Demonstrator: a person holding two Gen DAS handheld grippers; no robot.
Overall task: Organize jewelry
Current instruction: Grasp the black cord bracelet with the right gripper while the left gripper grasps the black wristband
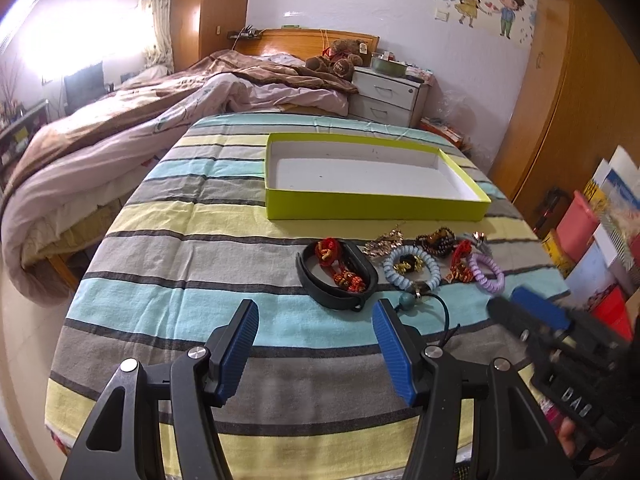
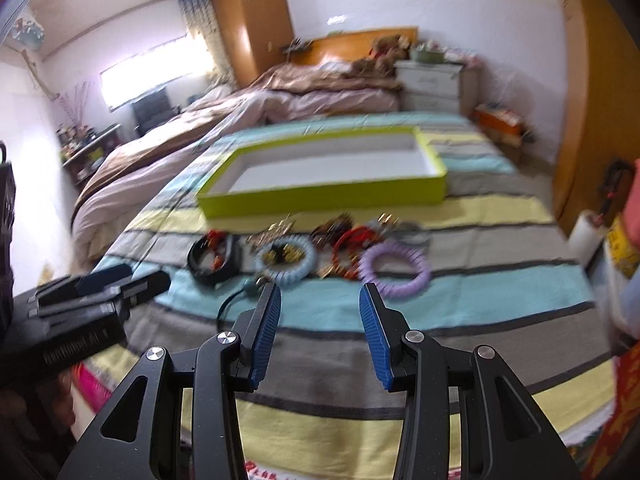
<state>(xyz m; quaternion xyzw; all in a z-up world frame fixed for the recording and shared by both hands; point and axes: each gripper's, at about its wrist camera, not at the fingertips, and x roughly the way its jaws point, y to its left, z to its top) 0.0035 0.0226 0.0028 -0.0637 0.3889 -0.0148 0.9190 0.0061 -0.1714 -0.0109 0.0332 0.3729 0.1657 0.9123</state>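
While both grippers hang above the near edge, the striped cloth point(image 1: 192, 248) covers the whole table, bands of teal, grey and pale yellow running across it. Toward the far side sits a shallow lime-green box point(image 1: 372, 204), white inside, nothing in it. Jewelry lies in a loose row just in front of the box, apart from its wall: a black band point(image 1: 308, 276) at the left with red knotted cord pieces point(image 1: 340, 268) inside its loop; a pale blue coil bracelet point(image 1: 412, 268) beside it, gold bits in its centre and a teal bead point(image 1: 407, 302) on a dark cord at its near edge; dark beads point(image 1: 438, 240) behind; a purple coil bracelet point(image 1: 486, 270) at the right. Left gripper point(image 1: 316, 320): fingers wide apart, holding nothing, near the black band. Right gripper point(image 2: 320, 300): fingers apart, empty, short of the purple coil; that view is blurred.
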